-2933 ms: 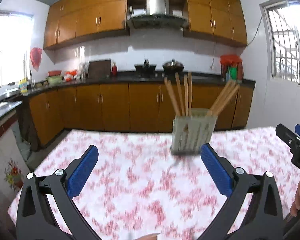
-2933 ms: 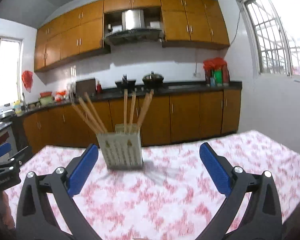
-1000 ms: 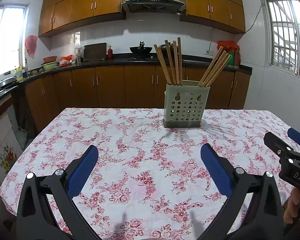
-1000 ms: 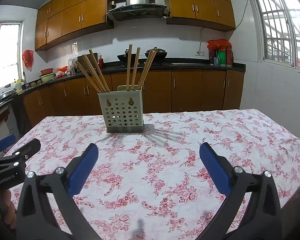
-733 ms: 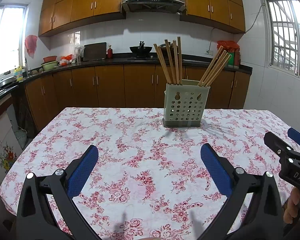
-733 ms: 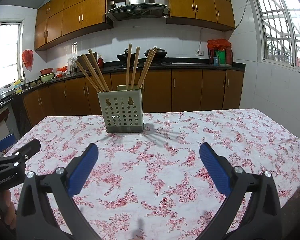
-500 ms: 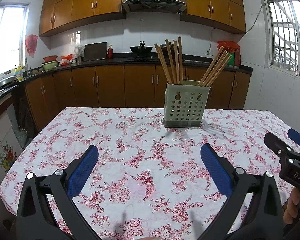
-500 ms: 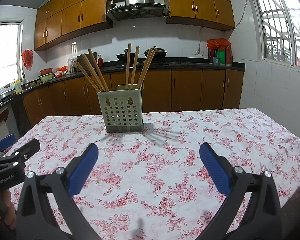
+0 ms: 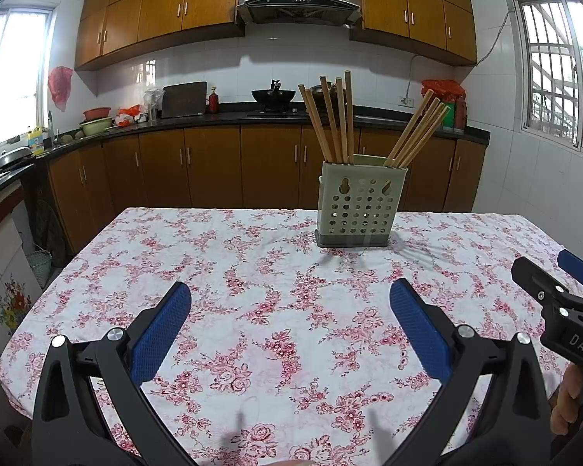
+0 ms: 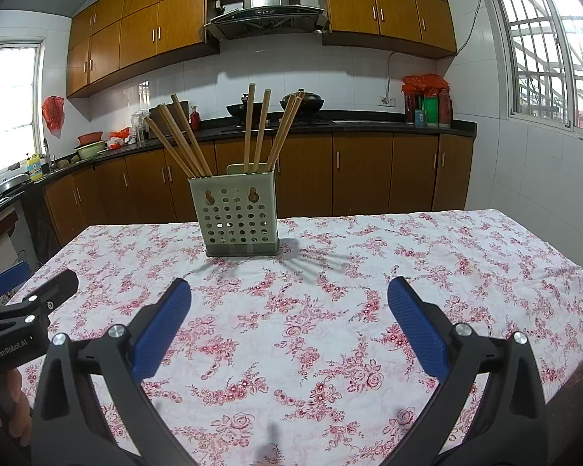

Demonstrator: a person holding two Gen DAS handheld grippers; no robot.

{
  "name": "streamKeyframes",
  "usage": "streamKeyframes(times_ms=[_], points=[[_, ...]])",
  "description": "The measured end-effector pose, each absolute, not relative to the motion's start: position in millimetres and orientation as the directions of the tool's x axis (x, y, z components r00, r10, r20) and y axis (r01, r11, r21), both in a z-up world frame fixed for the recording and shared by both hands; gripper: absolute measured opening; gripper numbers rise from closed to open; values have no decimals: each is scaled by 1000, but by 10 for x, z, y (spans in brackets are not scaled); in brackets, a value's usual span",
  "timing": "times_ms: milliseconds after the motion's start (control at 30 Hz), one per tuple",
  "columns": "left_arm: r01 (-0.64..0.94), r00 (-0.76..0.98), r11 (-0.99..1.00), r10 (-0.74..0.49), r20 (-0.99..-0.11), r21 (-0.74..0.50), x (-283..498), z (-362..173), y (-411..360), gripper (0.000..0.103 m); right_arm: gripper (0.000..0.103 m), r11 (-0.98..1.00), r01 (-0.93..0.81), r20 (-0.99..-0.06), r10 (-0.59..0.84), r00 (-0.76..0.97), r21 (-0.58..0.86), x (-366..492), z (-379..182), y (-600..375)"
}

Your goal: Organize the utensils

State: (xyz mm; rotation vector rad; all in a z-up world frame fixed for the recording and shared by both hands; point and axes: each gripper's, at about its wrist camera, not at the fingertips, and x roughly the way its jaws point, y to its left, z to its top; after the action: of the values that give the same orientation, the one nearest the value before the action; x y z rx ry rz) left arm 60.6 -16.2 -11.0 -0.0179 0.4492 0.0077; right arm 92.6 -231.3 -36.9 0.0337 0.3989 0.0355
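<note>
- Standing upright on the floral tablecloth (image 9: 252, 310) toward the far side of the table, the perforated utensil holder (image 9: 356, 209) is sitting well apart from both grippers, nearer the left gripper's right-hand side and the right gripper's left-hand side.
- Holding only chopsticks, the holder is carrying them in two bunches: one cluster (image 9: 332, 116) is rising nearly straight up, while the other (image 9: 418, 132) is leaning outward toward the side wall.
- Leaning loosely against the rim, the sticks are probably free to rattle and shift; nothing appears to be pinning them.
- Judging by their look, the chopsticks are light, stiff, slim wooden rods, likely smooth enough to slip or pivot between flat pads, so gripping a stick around its exposed upper part, squarely across the shaft, seems the safest hold.
- Looking light and plastic, the holder is likely to tip or slide if a stick is dragged sideways; lifting straight along the stick's own axis should be avoiding that.
- Hovering over the cloth, the left gripper (image 9: 289, 312) is spread wide with nothing between its blue pads (image 9: 161, 332).
- Waiting likewise, the right gripper (image 10: 289, 312) is gaping wide and carrying nothing.
- Lying on the tablecloth, no loose utensils are showing in either view.
</note>
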Motion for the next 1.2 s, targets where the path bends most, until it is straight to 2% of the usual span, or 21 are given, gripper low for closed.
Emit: streamKeyframes(times_ms=[1200], points=[[-23,898,999,10,-439,-25,610,-127,-205,101,99,999,-28,-389,42,920,41,921,-370,-2331]])
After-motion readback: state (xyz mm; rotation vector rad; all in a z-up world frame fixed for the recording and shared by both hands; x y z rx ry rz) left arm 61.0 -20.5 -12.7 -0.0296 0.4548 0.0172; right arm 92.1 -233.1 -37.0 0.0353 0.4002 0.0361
